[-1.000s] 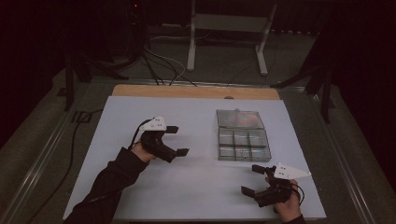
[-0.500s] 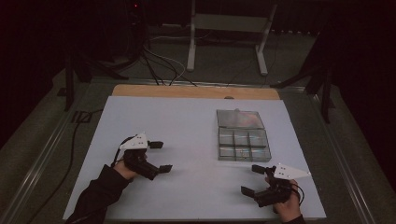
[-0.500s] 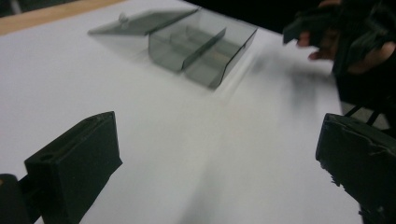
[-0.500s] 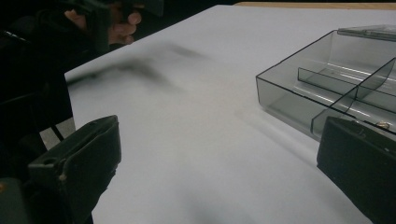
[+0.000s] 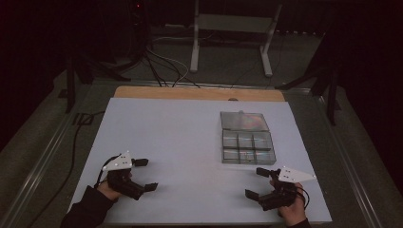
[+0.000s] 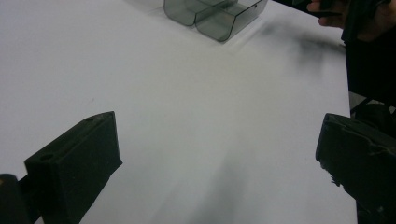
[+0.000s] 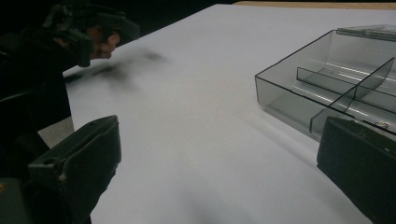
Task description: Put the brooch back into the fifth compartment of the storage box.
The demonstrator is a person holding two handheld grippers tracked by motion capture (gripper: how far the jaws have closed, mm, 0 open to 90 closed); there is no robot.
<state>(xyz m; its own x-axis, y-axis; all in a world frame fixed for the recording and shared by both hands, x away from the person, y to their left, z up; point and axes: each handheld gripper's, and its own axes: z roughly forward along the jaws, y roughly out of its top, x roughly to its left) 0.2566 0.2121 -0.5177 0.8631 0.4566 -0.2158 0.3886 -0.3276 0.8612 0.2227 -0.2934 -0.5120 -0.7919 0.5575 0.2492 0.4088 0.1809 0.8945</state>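
The surface (image 5: 190, 137) is a wide white sheet, bare apart from one item, with a strip of wooden edge at its far side.

The compartment box (image 5: 247, 142) is a clear, grey-tinted plastic organiser with its lid (image 5: 243, 121) laid open flat on the far side. It stands ahead of the right tool and slightly inboard of it, and well apart from the left tool, to that tool's forward right. With the lid open, its long axis runs away from the person, towards the far edge of the surface. The dividers form small cells; whether anything lies in them cannot be told, though the right gripper view shows a small speck near the closest wall.

The right tool (image 5: 254, 183) sits low at the near right of the surface, jaws spread wide and holding nothing. In the right gripper view the box (image 7: 336, 84) lies just beyond its right-hand jaw.

The left tool (image 5: 145, 175) sits at the near left, jaws likewise spread and empty. In the left gripper view the box (image 6: 217, 14) appears far off across bare white sheet.

Judgement: the right tool is clearly the nearer; a short forward reach should bring it to the box's near wall.
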